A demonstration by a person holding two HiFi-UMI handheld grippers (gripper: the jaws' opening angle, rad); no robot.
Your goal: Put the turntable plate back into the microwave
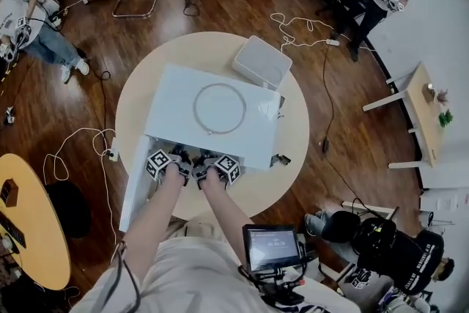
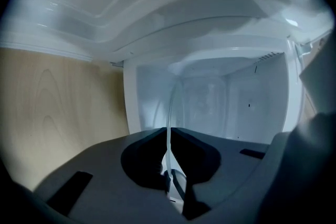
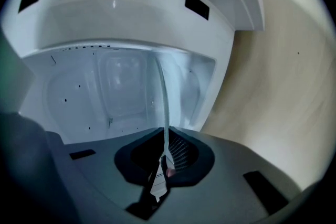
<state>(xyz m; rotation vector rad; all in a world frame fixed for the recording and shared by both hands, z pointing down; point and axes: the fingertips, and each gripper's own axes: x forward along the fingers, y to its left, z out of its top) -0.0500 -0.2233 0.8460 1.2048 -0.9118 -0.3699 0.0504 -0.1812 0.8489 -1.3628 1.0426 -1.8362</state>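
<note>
Turntable plate (image 2: 170,105): clear glass, edge-on in both gripper views, its rim running from between each pair of jaws forward into the open microwave (image 1: 176,102) cavity. Held at the cavity mouth, not visibly resting on the floor of the oven. In the head view the hands and grippers cover it.

Left gripper (image 1: 179,155): jaws clenched on the plate rim, glass pinched right at the tips.
Right gripper (image 1: 204,157): same, jaws clamped on the rim, close beside the left one.

Microwave is white and sits on a round light-wood tabletop (image 1: 293,135); door (image 1: 135,183) is swung open on the person's left. A thin ring (image 1: 219,108) lies flat on the microwave's top. White box (image 1: 261,62) is on the tabletop behind it, near the far corner.
</note>
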